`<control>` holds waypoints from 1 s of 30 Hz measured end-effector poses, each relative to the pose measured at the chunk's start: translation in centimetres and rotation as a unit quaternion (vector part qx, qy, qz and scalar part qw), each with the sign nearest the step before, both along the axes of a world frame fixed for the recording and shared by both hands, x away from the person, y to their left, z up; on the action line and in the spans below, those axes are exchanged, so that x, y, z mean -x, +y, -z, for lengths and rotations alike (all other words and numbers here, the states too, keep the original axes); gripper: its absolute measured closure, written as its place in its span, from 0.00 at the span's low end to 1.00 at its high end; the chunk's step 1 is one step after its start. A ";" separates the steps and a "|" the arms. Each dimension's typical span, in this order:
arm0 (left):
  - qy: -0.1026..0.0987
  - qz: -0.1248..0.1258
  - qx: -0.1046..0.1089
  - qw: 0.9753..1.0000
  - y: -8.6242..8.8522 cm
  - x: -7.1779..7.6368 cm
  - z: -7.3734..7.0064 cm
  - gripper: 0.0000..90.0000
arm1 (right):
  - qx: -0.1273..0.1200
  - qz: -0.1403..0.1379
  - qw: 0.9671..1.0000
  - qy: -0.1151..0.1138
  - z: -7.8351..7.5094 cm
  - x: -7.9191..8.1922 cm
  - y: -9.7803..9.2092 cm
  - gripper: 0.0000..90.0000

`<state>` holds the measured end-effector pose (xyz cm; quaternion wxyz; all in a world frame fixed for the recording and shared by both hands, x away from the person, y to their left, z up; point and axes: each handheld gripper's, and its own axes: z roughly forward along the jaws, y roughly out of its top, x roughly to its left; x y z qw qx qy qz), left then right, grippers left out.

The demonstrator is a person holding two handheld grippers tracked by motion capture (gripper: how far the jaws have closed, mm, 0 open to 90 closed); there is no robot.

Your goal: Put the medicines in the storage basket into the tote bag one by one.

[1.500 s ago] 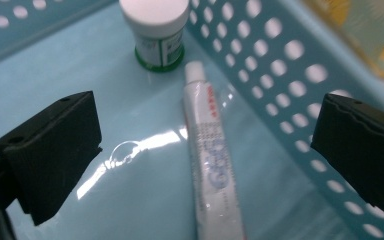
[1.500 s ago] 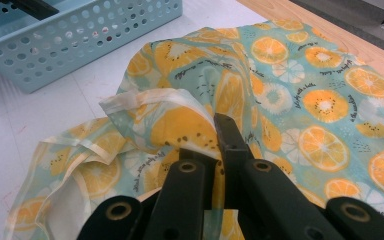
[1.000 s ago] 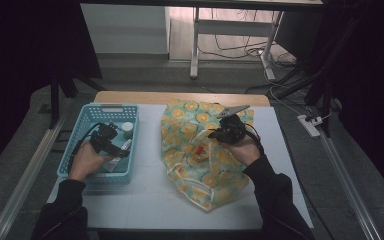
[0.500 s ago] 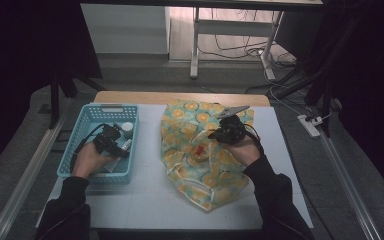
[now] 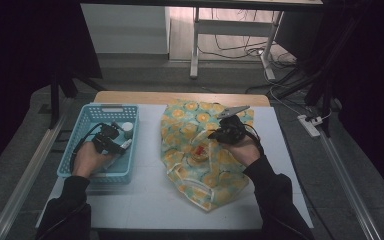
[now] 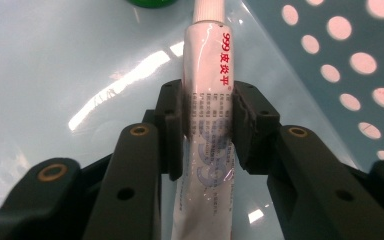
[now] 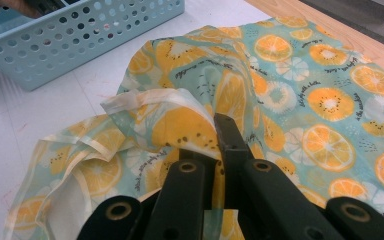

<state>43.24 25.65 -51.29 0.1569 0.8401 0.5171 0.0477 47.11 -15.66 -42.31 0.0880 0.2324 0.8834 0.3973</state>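
I judged packing under way: my left gripper (image 6: 207, 122) was clamped on the ointment tube (image 6: 209, 90) in the blue basket (image 5: 80, 170), at nine o'clock from the orange-print bag (image 5: 200, 150), whose fabric my right gripper (image 7: 215, 145) pinched, transfer still outstanding.

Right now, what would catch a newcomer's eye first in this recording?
The orange-slice patterned cloth bag spread across the middle of the white table, with the right gripper pinching a fold of it. Next, the white ointment tube clamped between the left gripper jaws inside the blue basket at the table's left.
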 end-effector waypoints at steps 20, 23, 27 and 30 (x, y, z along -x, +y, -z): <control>-0.012 -0.010 0.035 0.999 0.9 0.3 -1.6 0.78 | -0.001 0.003 1.000 -0.002 -0.2 0.0 0.0 0.99; -0.020 -0.004 0.040 0.999 1.1 0.5 -2.3 0.79 | -0.002 0.003 1.000 -0.002 -0.2 0.0 -0.1 0.99; -0.029 0.000 0.042 0.999 1.3 0.8 -3.1 0.79 | -0.004 0.004 1.000 -0.003 -0.2 0.0 -0.1 0.99; -0.035 -0.003 0.045 0.998 1.5 1.1 -3.6 0.79 | -0.004 0.003 1.000 -0.002 -0.2 0.0 0.0 0.99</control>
